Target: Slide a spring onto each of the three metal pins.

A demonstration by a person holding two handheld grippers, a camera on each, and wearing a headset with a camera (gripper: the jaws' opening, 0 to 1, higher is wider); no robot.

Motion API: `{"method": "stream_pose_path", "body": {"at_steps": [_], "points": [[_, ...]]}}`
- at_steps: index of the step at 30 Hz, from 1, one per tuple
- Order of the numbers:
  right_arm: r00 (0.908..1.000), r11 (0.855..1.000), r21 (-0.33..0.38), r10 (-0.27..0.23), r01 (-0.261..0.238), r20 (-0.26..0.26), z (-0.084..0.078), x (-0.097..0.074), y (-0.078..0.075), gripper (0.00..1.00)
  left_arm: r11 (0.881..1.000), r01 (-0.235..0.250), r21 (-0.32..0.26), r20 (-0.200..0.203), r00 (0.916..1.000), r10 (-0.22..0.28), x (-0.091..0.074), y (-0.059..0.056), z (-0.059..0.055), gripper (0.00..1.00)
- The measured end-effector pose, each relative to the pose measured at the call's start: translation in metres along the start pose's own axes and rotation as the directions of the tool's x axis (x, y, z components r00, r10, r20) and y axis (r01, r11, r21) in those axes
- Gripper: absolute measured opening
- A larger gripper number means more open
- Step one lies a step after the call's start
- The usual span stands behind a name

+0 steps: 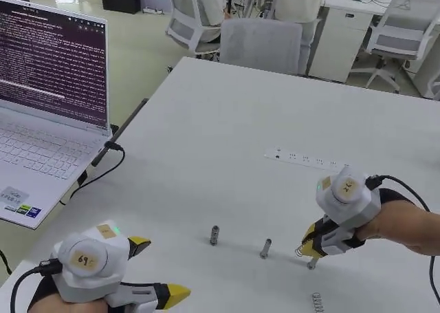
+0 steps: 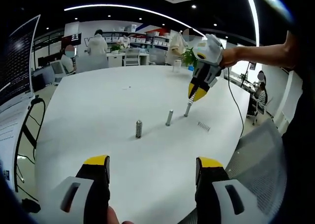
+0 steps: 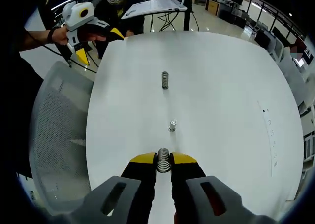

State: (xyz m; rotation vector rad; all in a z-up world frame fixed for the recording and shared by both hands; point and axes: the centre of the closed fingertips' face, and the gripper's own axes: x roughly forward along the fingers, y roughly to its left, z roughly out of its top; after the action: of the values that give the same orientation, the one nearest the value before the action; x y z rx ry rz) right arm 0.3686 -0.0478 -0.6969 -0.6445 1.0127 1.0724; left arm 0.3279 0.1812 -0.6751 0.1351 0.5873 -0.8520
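Three metal pins stand in a row on the white table [image 1: 227, 120]. The left pin [image 1: 214, 235] wears a spring, also clear in the left gripper view [image 2: 139, 129] and the right gripper view [image 3: 165, 80]. The middle pin [image 1: 265, 248] [image 3: 172, 125] is bare. My right gripper [image 1: 307, 245] is shut on a spring [image 3: 163, 161] and holds it just above the right pin [image 1: 311, 263] [image 2: 187, 109]. A loose spring [image 1: 317, 301] [image 2: 204, 126] lies near the front edge. My left gripper [image 1: 158, 268] [image 2: 153, 162] hovers open at the front left, holding nothing.
An open laptop [image 1: 48, 100] sits at the table's left edge with a black cable [image 1: 103, 172] running from it. A white power strip [image 1: 302, 159] lies behind the pins. Office chairs [image 1: 261, 45] stand past the far edge.
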Motion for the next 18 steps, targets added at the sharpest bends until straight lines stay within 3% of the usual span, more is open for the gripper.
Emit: {"method": "stream_pose_path", "body": {"at_steps": [18], "points": [[0.9996,0.997,-0.073,0.017,-0.019,-0.023,0.024,0.019,-0.011,0.08,0.999,-0.029,-0.024,0.0,0.9996,0.029,-0.009,0.008,-0.005,0.67]]}}
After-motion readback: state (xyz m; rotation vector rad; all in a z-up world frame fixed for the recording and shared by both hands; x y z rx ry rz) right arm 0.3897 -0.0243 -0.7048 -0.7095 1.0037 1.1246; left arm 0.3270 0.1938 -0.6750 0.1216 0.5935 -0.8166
